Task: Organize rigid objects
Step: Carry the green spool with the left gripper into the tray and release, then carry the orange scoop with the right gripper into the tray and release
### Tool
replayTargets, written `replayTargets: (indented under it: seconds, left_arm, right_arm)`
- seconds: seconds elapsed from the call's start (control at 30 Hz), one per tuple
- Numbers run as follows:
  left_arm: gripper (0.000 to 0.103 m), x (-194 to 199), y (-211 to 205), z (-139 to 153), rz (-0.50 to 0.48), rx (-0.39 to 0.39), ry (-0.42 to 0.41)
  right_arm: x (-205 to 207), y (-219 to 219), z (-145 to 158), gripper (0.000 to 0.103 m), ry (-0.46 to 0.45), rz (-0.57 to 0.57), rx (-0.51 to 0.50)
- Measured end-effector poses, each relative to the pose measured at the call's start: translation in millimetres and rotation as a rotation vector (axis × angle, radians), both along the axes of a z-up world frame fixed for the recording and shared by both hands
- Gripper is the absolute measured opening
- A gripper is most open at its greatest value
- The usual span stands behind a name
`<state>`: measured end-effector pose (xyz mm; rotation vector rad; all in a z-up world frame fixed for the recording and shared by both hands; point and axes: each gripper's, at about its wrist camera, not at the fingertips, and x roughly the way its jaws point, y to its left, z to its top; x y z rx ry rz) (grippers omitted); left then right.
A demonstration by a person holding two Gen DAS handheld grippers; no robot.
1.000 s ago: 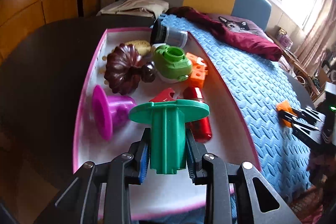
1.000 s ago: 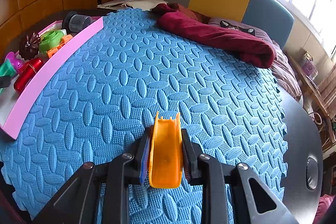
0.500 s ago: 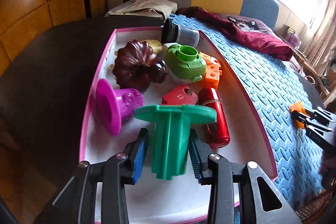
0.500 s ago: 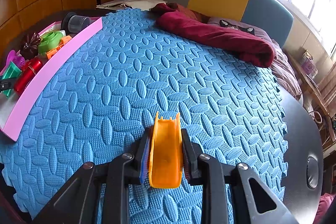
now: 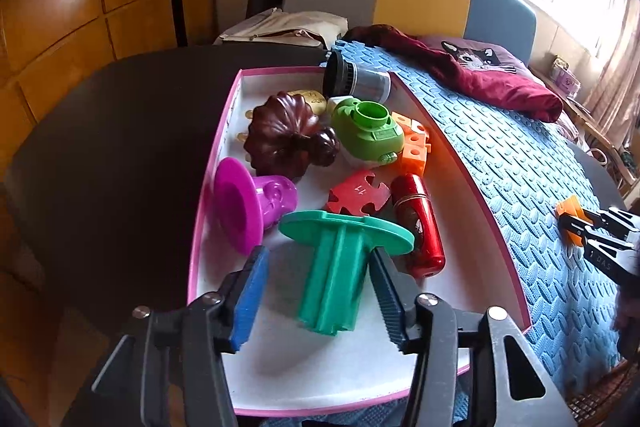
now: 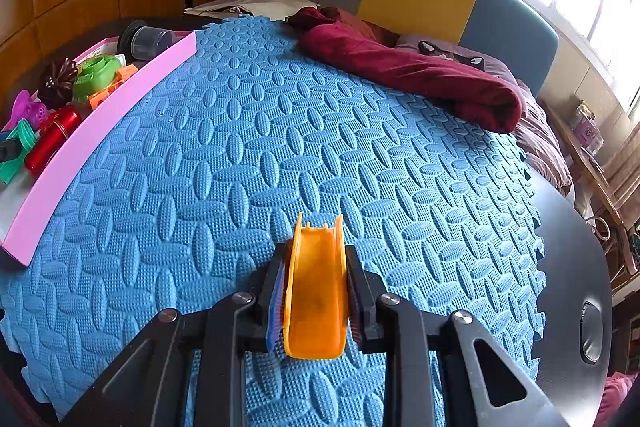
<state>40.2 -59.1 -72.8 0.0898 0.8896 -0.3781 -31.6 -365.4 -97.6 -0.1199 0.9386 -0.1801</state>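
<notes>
A green spool-shaped toy (image 5: pixel 340 267) lies on the white floor of the pink-rimmed tray (image 5: pixel 496 239). It sits between the jaws of my left gripper (image 5: pixel 320 291), which are opening; neither blue pad presses on it. In the right wrist view my right gripper (image 6: pixel 316 291) is shut on an orange curved plastic piece (image 6: pixel 316 291) just above the blue foam mat (image 6: pixel 280 147). That same gripper with the orange piece (image 5: pixel 570 213) shows at the right edge of the left wrist view.
The tray also holds a magenta cup (image 5: pixel 248 203), a dark brown fluted mould (image 5: pixel 284 139), a green round toy (image 5: pixel 368 131), orange blocks (image 5: pixel 412 147), a red puzzle piece (image 5: pixel 356 195), a red cylinder (image 5: pixel 416 223) and a grey jar (image 5: pixel 356 79). A maroon garment (image 6: pixel 408 75) lies on the mat's far side.
My left gripper's jaws spread apart and released the green spool, which now rests on the tray floor. The right gripper kept still with the orange piece.
</notes>
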Motion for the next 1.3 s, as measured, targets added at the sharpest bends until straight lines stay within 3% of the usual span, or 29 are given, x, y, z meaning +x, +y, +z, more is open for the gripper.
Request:
replayTargets:
  seconds: [0.47,0.93,1.13,1.3]
  left_arm:
    - [0.062,-7,10,9,0.017,-0.006,-0.027]
    - [0.062,-8,44,32,0.099,-0.048,-0.090]
    - [0.064,-6,54,37,0.129,-0.056,-0.105]
    - [0.066,-6,59,37,0.145,-0.063,-0.105]
  right_arm:
    - [1,0,-1,0.025,0.005,-0.012,0.001]
    - [4,-2,-1,0.025,0.016,-0.059,0.048]
    - [0,13,7,0.025,0.024,-0.047,0.143]
    - [2,55,29,0.025,-0.040,0.075,0.262]
